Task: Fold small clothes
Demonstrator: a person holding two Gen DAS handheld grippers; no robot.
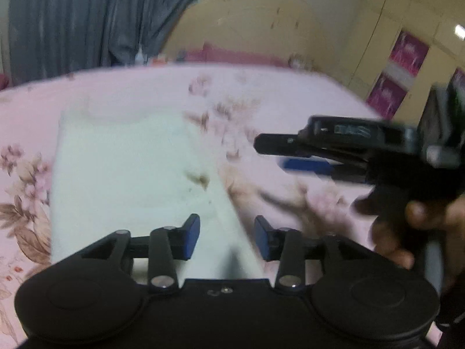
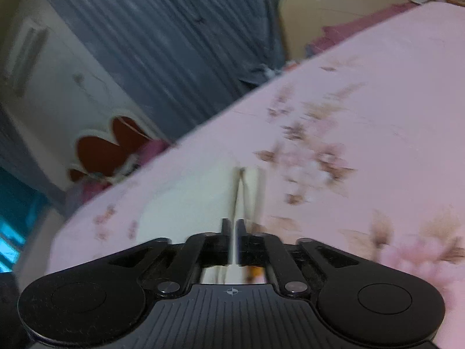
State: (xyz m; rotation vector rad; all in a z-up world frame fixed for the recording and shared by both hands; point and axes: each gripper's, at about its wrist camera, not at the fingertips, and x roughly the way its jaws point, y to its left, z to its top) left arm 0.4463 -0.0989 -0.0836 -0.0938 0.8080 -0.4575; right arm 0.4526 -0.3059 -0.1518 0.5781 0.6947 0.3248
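A white, folded small garment [image 1: 125, 168] lies flat on a pink floral bedsheet [image 1: 290, 93]. My left gripper [image 1: 227, 235] hovers over the garment's near right edge, its blue pads well apart with nothing between them. My right gripper [image 1: 270, 155] comes in from the right, held by a person's hand [image 1: 421, 218], above the sheet and clear of the garment; its two fingers show a gap. In the right wrist view the right gripper [image 2: 232, 226] shows only a thin slit between its jaws, pointing at the garment [image 2: 189, 197], with no cloth pinched. Both views are blurred.
A blue-grey curtain [image 1: 87, 20] hangs behind the bed at the left. A yellow headboard [image 1: 247, 23] and a wardrobe with pink posters [image 1: 407, 52] stand at the back. A red petal-shaped object [image 2: 107, 151] sits beyond the bed's far edge.
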